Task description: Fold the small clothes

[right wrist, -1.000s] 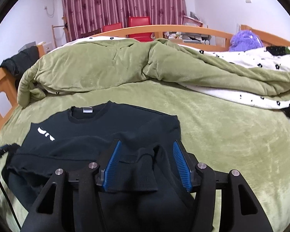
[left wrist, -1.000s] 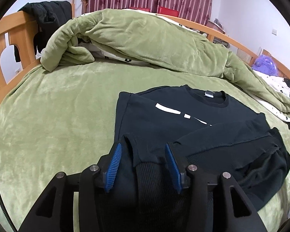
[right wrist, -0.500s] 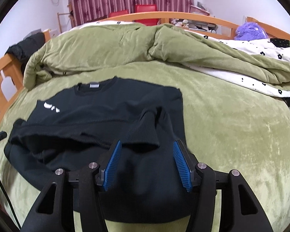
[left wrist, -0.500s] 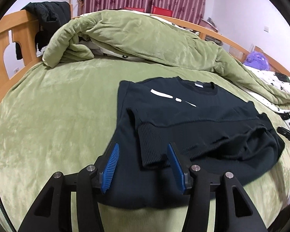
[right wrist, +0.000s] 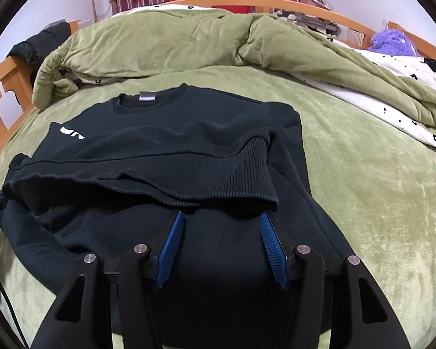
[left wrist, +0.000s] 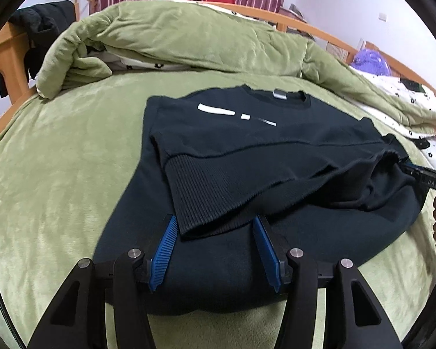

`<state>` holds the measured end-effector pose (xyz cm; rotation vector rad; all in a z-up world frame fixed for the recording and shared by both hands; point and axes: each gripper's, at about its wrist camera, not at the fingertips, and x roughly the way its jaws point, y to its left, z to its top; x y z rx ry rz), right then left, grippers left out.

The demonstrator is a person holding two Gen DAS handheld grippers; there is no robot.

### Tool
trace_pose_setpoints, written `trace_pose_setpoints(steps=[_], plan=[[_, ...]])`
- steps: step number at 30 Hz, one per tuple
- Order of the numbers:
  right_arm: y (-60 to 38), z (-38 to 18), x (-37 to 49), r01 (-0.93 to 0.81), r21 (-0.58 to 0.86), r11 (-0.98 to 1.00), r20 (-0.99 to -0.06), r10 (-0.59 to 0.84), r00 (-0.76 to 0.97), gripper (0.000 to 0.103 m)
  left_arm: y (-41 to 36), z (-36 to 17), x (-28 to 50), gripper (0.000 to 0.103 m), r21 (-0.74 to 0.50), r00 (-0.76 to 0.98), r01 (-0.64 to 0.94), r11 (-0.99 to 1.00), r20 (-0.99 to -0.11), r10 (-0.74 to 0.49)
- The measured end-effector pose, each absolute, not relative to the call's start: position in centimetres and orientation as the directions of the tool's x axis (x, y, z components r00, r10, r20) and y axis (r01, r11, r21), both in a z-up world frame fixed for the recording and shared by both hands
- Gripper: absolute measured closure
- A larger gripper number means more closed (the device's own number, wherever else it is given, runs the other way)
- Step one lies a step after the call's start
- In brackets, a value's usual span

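Note:
A black sweatshirt [left wrist: 247,151] with a white chest print lies on the green bed cover [left wrist: 58,174], its ribbed hem folded up over the body. It also shows in the right wrist view [right wrist: 174,157]. My left gripper [left wrist: 215,247] is open and empty, hovering over the folded near edge just behind the ribbed hem's left corner [left wrist: 200,203]. My right gripper [right wrist: 222,247] is open and empty, over the near edge just behind the hem's right corner [right wrist: 255,171]. The right gripper shows at the right edge of the left wrist view [left wrist: 421,174].
A bunched green duvet [left wrist: 189,40] with a white flowered lining lies across the far side of the bed. A wooden bed frame [right wrist: 3,87] with a dark garment [left wrist: 40,26] hung on it stands at the left. A purple soft toy [right wrist: 392,40] sits far right.
Both grippers let go of the ribbed hem corners they carried and pulled back toward me. The hem now rests folded up on the sweatshirt body.

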<state>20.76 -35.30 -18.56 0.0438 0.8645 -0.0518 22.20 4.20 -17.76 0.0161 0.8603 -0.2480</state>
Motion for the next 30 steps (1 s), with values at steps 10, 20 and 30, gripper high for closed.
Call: trace_pose_setpoints(steps=[10,20,30], plan=[[-35.1,-18.8,23.8,0.095,0.013,0.995,-0.756,-0.052,0.652,0.050,4.4,-17.3,25.3,0.051,-0.117,0.661,0.181,0.976,-0.720,-0.209],[-37.6,-19.1,26.4,0.206,0.065,0.976,-0.713,-0.099,0.694,0.054,5.6,-16.8,29.9,0.051,-0.209,0.688,0.072,0.975,-0.697,-0.200],[-37.4,-19.2,28.9,0.128,0.036,0.991,-0.736,-0.061,0.674,0.053,6.1,-17.3,31.6,0.051,-0.230,0.674,0.059,0.972,-0.709,-0.209]])
